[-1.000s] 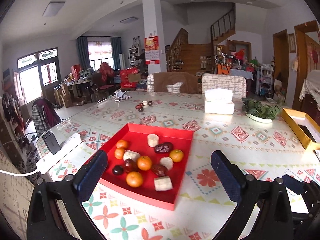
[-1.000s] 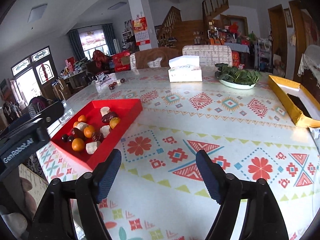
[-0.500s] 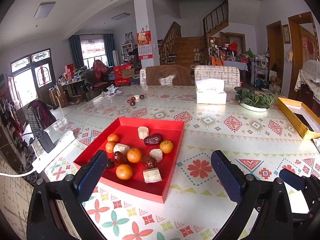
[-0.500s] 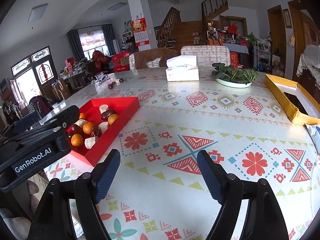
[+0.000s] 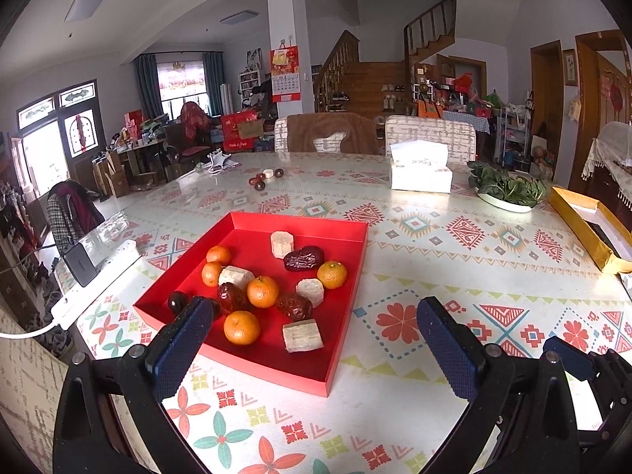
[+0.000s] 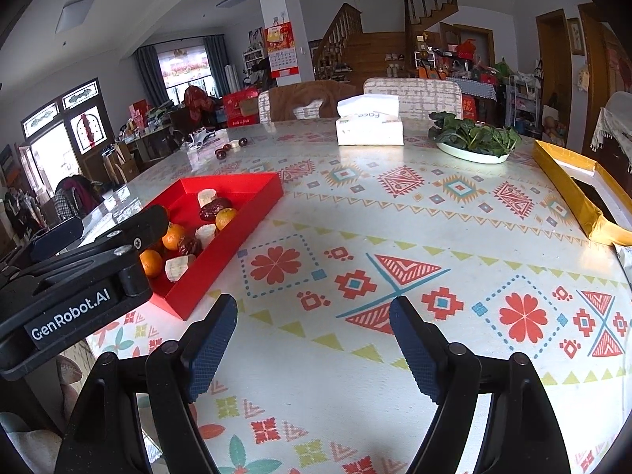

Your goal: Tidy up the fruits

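Observation:
A red tray (image 5: 347,233) (image 6: 252,213) sits on the patterned table and holds several small oranges (image 5: 241,328), dark red dates (image 5: 304,257) and pale cut chunks (image 5: 302,335). My left gripper (image 5: 312,339) hovers open over the tray's near edge, nothing between its fingers. In the right wrist view it appears as a black body (image 6: 71,292) at the left, hiding part of the tray. My right gripper (image 6: 312,339) stands open above bare tablecloth, to the right of the tray, and holds nothing.
A few dates and a pale piece (image 5: 265,177) lie loose at the table's far side. A tissue box (image 5: 420,172), a plate of greens (image 5: 505,191) and a yellow box (image 5: 588,225) stand at the back right. A white power strip (image 5: 94,280) lies at the left edge.
The left view has shifted a little, so the tray now sits slightly lower and nearer the left finger. In the right view the left gripper's body has come further in. Both stay open.

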`<act>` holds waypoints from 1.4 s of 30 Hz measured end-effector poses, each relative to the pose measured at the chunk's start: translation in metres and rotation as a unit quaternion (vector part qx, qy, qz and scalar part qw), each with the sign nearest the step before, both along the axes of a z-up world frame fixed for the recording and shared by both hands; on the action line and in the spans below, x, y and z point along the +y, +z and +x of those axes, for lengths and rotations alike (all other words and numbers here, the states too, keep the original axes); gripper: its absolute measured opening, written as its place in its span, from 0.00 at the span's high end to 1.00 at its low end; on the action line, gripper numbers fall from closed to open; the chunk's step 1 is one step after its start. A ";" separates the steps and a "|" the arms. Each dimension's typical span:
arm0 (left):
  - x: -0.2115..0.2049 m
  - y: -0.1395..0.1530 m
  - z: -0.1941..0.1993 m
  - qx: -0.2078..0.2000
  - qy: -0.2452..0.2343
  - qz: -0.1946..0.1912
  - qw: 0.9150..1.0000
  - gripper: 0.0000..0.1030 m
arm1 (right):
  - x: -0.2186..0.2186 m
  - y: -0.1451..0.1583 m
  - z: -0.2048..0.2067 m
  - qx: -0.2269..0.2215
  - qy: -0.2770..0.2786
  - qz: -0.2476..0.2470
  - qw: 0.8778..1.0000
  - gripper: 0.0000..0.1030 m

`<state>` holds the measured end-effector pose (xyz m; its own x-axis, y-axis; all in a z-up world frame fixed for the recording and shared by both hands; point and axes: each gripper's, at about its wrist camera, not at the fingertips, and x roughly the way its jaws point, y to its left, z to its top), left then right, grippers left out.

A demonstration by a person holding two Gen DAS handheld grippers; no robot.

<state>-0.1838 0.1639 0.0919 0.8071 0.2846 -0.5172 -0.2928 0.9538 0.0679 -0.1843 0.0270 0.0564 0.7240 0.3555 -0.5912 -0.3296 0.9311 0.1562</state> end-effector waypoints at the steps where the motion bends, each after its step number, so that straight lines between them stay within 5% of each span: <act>1: 0.001 -0.001 0.000 0.001 0.000 -0.001 1.000 0.00 | 0.001 -0.001 0.000 0.001 0.001 -0.001 1.000 0.19; 21: 0.004 0.001 -0.003 -0.015 0.005 0.000 1.000 0.00 | 0.008 0.002 -0.007 -0.006 0.004 -0.007 1.000 0.17; 27: -0.005 0.030 -0.044 -0.136 0.028 0.036 0.990 0.00 | 0.008 0.009 -0.015 -0.022 0.004 -0.004 1.000 0.17; 30: 0.000 0.041 -0.061 -0.180 0.024 0.010 0.983 0.00 | 0.007 0.012 -0.019 -0.029 0.003 -0.001 1.000 0.17; 33: 0.006 0.040 -0.060 -0.174 0.044 -0.011 0.984 0.00 | 0.006 0.014 -0.021 -0.034 0.003 0.002 0.999 0.16; 42: -0.001 0.033 -0.054 -0.138 0.057 0.011 0.989 0.00 | 0.011 0.016 -0.029 -0.044 0.013 -0.007 0.999 0.15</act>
<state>-0.2380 0.1634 0.1245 0.8789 0.3905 -0.2740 -0.4087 0.9126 -0.0104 -0.2137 0.0382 0.0720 0.7638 0.3670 -0.5310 -0.3650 0.9240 0.1136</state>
